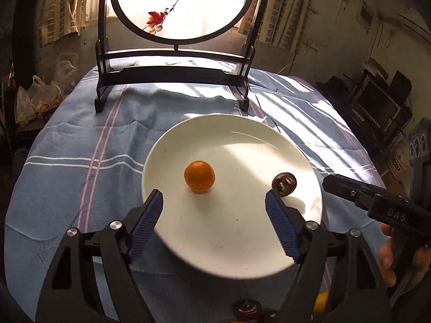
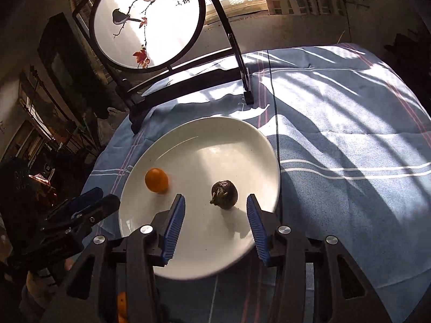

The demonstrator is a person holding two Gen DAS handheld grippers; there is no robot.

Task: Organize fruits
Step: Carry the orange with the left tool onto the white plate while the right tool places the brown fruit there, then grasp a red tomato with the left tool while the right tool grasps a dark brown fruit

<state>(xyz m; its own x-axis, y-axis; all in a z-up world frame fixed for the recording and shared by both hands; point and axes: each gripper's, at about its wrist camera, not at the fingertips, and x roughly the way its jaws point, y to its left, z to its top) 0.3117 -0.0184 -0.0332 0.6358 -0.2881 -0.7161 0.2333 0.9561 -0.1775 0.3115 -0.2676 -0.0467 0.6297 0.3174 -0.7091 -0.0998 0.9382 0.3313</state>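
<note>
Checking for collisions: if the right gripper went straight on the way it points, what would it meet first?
Probably the dark fruit on the white plate: it lies just ahead of the right gripper, centred between its open, empty jaws. Depth is uncertain.

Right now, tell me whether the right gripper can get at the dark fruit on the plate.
Probably yes. The right gripper is open, the dark fruit sits on the plate just ahead between its fingers, and nothing blocks the way; the orange lies well aside.

white plate (image 1: 242,242), orange fruit (image 1: 199,179), blue striped cloth (image 1: 80,140)
</note>
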